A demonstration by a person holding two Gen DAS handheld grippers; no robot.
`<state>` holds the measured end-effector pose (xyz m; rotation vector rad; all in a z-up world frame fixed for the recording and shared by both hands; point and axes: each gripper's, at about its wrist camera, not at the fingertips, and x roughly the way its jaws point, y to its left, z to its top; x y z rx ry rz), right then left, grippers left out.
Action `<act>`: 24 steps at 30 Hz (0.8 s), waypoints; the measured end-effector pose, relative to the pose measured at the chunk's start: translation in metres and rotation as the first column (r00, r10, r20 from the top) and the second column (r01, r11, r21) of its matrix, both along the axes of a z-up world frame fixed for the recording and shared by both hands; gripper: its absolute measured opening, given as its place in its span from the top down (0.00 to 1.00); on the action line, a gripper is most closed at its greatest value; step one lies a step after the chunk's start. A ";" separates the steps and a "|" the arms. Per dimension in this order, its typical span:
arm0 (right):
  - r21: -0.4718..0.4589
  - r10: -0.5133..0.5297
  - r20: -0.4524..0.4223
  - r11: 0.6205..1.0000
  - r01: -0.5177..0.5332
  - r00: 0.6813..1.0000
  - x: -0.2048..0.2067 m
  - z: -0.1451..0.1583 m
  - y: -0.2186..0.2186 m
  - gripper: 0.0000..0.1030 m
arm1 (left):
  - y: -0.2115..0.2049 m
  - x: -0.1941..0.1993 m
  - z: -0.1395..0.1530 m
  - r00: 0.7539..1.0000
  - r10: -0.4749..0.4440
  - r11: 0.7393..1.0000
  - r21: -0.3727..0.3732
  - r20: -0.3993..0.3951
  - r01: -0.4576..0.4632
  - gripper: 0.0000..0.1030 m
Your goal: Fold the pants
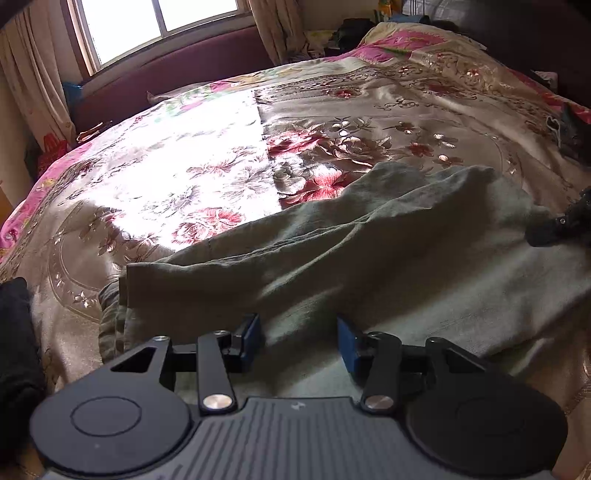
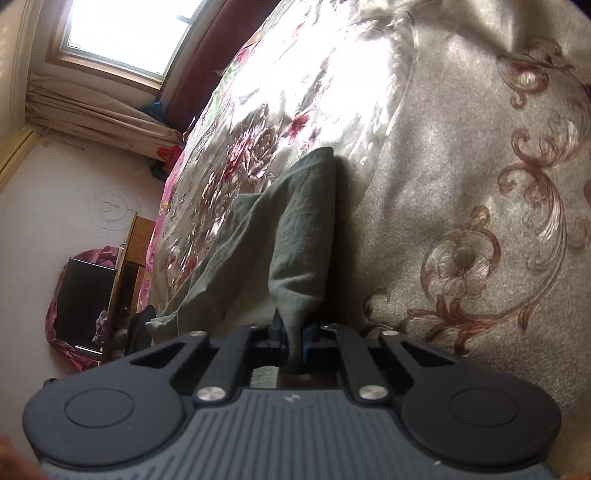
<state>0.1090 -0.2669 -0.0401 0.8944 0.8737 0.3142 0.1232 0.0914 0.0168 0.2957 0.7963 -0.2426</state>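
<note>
Right claw: right gripper (image 2: 293,341) is clenched on a pinch of the pants (image 2: 299,236); the olive cloth runs straight up out of the blue pads and hangs taut from them.
Left claw: left gripper (image 1: 300,338) is released, its blue fingers (image 1: 251,334) spread apart with nothing between them, poised low over the near part of the pants (image 1: 369,251). Whether the pads touch the cloth I cannot tell.
Right claw seen from the left view: a dark fingertip of the right gripper (image 1: 554,229) shows at the right edge, on the cloth.
Pants, near end: a hem edge lies flat at the left of the left view, with a second bunched layer showing beneath it, so two layers look stacked there.
Pants, middle: long creases run across the cloth; the surface is rumpled, not smoothed.
Pants, far end: in the right view the gripped part rises as a raised flap above the bedspread (image 2: 461,155), while the rest trails off toward the bed's edge.
Bed: the flowered bedspread (image 1: 184,155) carries the whole garment; a bright sun patch falls across it beyond the pants.
Beyond: window (image 1: 159,22), curtains and a dark headboard stand well behind.
Done so far, as I judge: the legs seem laid one over the other lengthwise.
Left to do, as I judge: the lifted end still has to be carried over and laid down for a crosswise fold, then flattened; no finished compact fold is visible yet.
Progress: early to middle.
</note>
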 end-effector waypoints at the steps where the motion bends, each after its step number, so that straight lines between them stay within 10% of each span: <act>1: -0.005 -0.009 0.002 1.000 0.009 1.000 -0.004 0.002 -0.005 0.93 | -0.003 -0.002 0.000 1.000 -0.005 1.000 0.004 0.001 0.005 0.43; 14: -0.019 -0.042 -0.001 0.999 0.042 0.999 -0.032 0.003 -0.058 0.88 | -0.071 -0.013 0.016 0.981 -0.194 0.981 0.011 0.021 0.194 0.43; 20: -0.002 0.015 -0.007 1.000 -0.015 1.000 -0.019 -0.008 -0.035 0.78 | -0.076 0.008 0.006 0.986 -0.169 0.986 -0.012 0.002 0.169 0.43; 24: -0.014 0.000 -0.016 1.000 -0.001 1.000 -0.016 -0.007 -0.028 0.90 | -0.066 0.024 -0.009 0.991 -0.127 0.991 -0.054 -0.042 0.125 0.34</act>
